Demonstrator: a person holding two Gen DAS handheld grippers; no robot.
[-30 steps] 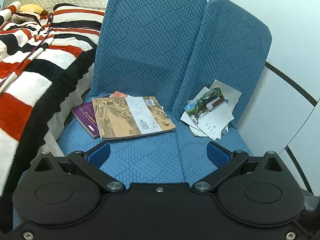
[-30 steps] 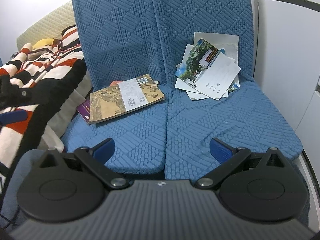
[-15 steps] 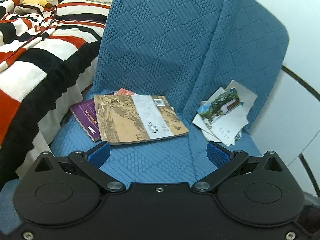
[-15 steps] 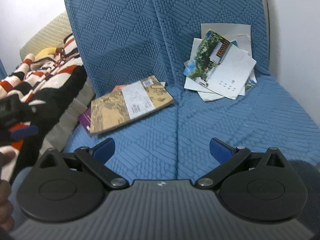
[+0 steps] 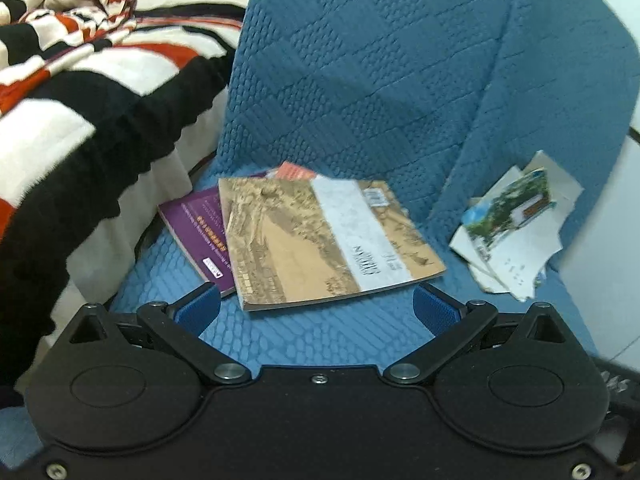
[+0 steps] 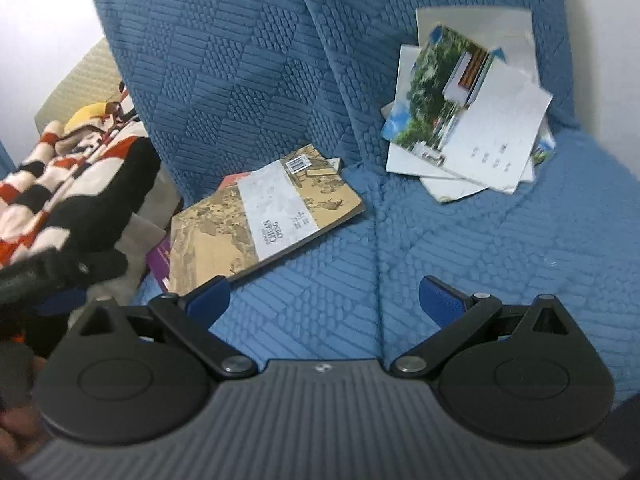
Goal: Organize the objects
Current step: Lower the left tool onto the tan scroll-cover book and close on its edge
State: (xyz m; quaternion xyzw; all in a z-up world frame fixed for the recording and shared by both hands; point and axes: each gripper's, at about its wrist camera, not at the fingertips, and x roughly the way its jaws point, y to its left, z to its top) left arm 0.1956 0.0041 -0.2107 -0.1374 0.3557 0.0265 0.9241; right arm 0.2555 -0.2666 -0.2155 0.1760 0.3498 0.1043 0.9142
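A tan book with a white band (image 5: 320, 236) (image 6: 260, 216) lies on the left blue seat cushion, on top of a purple book (image 5: 196, 232) (image 6: 158, 256) and a red one (image 5: 294, 170). A loose pile of papers and photo cards (image 5: 516, 228) (image 6: 468, 120) leans against the right backrest. My left gripper (image 5: 316, 312) is open just in front of the tan book's near edge. My right gripper (image 6: 324, 300) is open above the seam between the cushions, its left finger by the tan book's corner. Nothing is held.
A red, white and black striped blanket (image 5: 80, 72) (image 6: 60, 176) covers the bed to the left of the blue sofa (image 5: 360, 60). A white wall panel (image 5: 600, 240) borders the right. The left gripper's body (image 6: 48, 272) shows at the left of the right wrist view.
Both grippers have moved forward and lower toward the seat. The left one has closed in on the books; the right one has come nearer the seam and the papers. Both stayed open.
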